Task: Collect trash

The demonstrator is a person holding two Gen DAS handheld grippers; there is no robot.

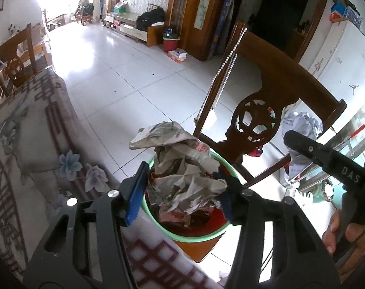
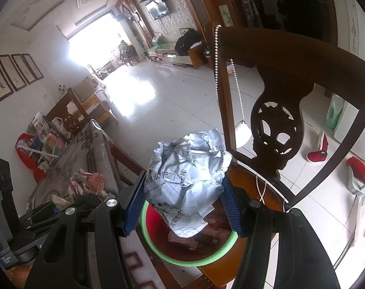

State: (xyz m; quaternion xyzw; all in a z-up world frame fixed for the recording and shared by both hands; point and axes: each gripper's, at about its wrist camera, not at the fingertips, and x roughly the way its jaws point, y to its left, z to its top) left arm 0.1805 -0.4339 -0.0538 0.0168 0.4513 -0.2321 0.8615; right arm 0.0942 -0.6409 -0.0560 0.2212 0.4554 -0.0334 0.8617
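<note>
My left gripper is shut on a crumpled wad of brownish newspaper, held just above a red bin with a green rim that stands on a wooden chair seat. My right gripper is shut on a crumpled white sheet with black print, also held over the green-rimmed bin. The right gripper and its white paper show at the right of the left wrist view. The left gripper's newspaper shows at the left of the right wrist view. Paper scraps lie inside the bin.
A carved wooden chair back with a hanging bead chain rises right behind the bin. A table with a patterned cloth lies to the left. White tiled floor stretches beyond; red slippers lie at right.
</note>
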